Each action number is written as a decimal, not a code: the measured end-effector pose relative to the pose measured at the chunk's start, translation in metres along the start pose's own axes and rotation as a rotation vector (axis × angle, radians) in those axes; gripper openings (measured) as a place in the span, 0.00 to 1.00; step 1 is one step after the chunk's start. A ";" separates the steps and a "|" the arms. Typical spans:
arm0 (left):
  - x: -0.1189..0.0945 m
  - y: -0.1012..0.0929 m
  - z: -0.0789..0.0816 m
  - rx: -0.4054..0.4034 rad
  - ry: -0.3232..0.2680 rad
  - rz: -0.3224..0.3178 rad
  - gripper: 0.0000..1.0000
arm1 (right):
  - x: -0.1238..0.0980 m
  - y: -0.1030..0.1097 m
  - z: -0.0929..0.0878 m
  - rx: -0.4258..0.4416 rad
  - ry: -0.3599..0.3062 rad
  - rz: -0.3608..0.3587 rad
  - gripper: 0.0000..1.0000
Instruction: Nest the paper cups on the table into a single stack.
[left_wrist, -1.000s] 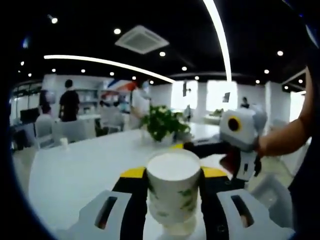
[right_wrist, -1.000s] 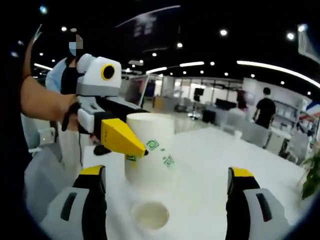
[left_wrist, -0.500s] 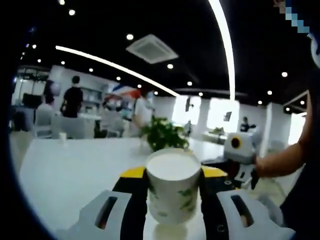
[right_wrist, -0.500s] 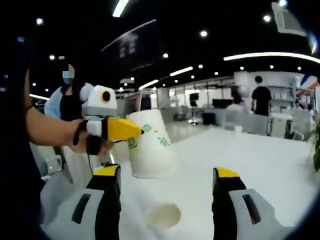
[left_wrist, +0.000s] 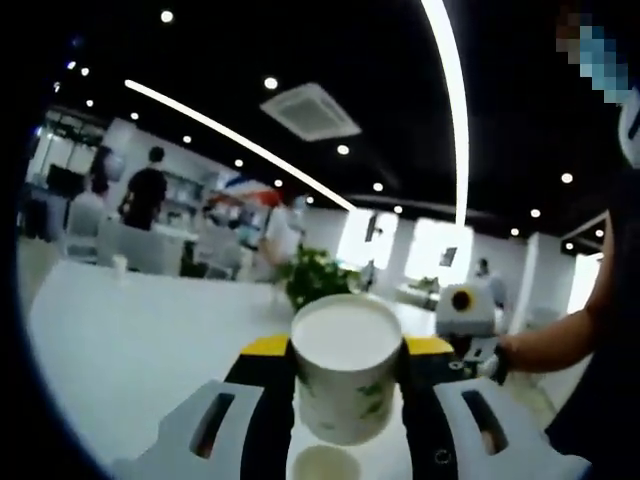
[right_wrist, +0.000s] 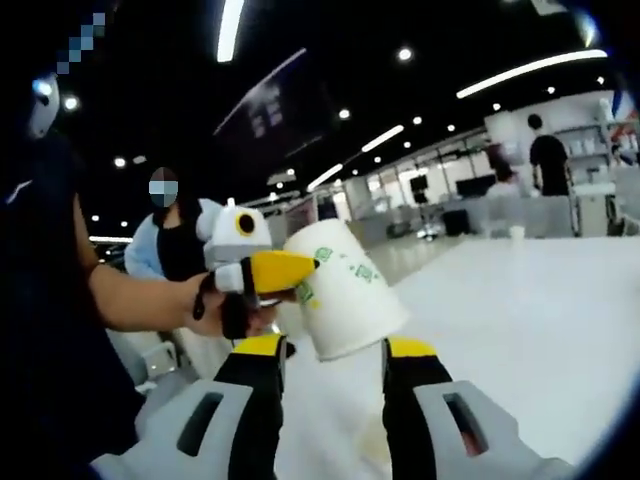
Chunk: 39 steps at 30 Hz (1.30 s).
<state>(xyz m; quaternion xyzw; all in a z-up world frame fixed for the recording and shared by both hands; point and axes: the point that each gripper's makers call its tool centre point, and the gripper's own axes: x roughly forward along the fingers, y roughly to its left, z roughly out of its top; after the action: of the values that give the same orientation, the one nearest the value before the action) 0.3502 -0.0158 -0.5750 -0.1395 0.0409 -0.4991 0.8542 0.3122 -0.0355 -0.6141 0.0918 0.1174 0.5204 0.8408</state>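
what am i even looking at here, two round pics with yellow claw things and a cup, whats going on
A person holds a two-jaw tool in each hand, and each tool carries a fisheye camera looking along its own jaws.

The left gripper view shows the left gripper clamped on a white paper cup with green print, lifted above the white table. A second white paper cup stands just below it.

The right gripper view shows the right gripper, jaws apart, holding nothing. The same printed cup appears there, tilted, gripped by the left gripper in the person's hand.
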 end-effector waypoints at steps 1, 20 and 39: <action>-0.001 0.001 -0.002 0.000 0.005 0.001 0.39 | 0.000 0.000 0.000 0.010 -0.001 0.006 0.34; -0.022 -0.022 -0.038 0.062 0.197 -0.231 0.39 | -0.012 0.033 0.014 0.036 -0.020 0.213 0.16; -0.023 -0.027 -0.045 0.092 0.234 -0.252 0.37 | -0.015 0.052 0.021 -0.023 0.029 0.291 0.00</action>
<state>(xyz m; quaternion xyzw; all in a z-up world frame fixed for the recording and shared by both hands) 0.3067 -0.0168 -0.6120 -0.0449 0.0995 -0.6164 0.7798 0.2676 -0.0270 -0.5785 0.0907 0.1090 0.6394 0.7557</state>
